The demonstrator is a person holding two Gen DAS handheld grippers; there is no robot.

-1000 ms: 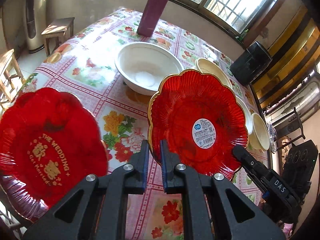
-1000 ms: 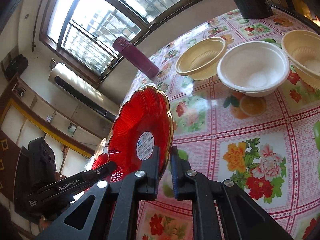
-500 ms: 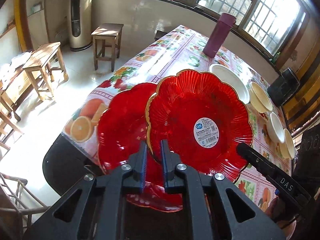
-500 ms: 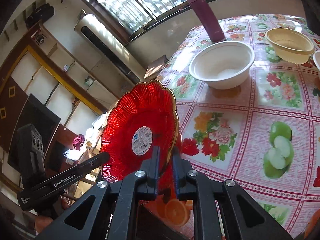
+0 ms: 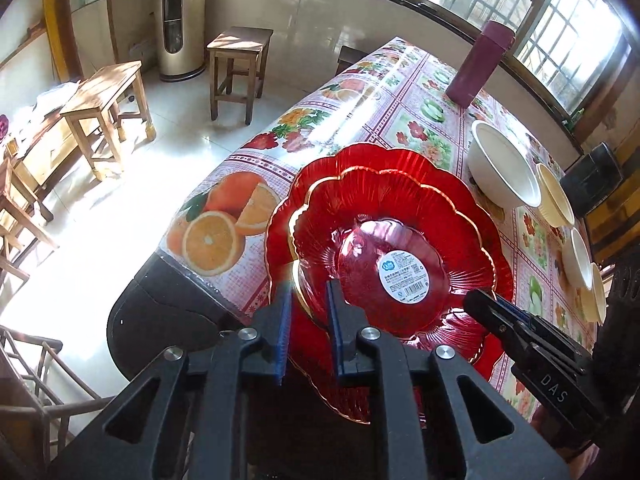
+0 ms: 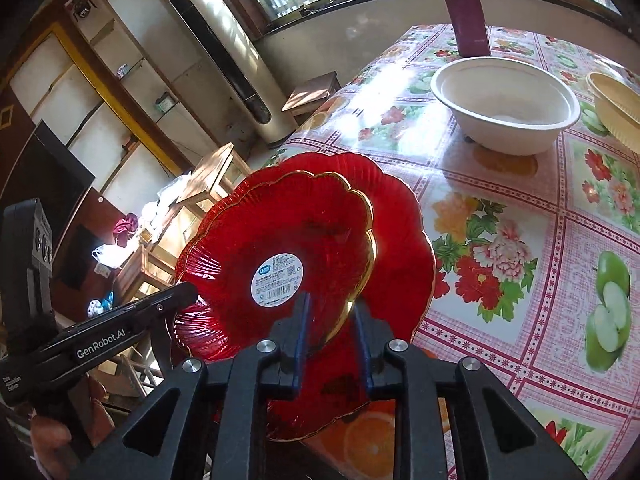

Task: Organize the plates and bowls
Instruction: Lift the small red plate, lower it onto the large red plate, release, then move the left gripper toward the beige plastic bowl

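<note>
The sticker plate, red with a gold scalloped rim and a white label on its underside, lies upside down on a larger red plate at the table's near corner. In the left wrist view its near rim sits straight ahead, between the blue pads of the left gripper. Those jaws have just been opening; they stand a little apart with the rim in the gap, and I cannot tell whether the pads press on it. To the right of this gripper the right gripper's finger reaches in at the plates' far side. Farther ahead and right stand a white bowl and a row of cream bowls, with a maroon box upright beyond them.

In the right wrist view the sticker plate is just ahead, tilted, its gold rim passing between the pads of the right gripper. These jaws have also just been opening and now stand clear of the rim on both sides, gripping nothing. The larger red plate shows beneath and to the right. The left gripper's finger comes in from the left, at the plate's edge. Ahead and right sits the white bowl, a cream bowl beside it, and the maroon box behind.
</note>
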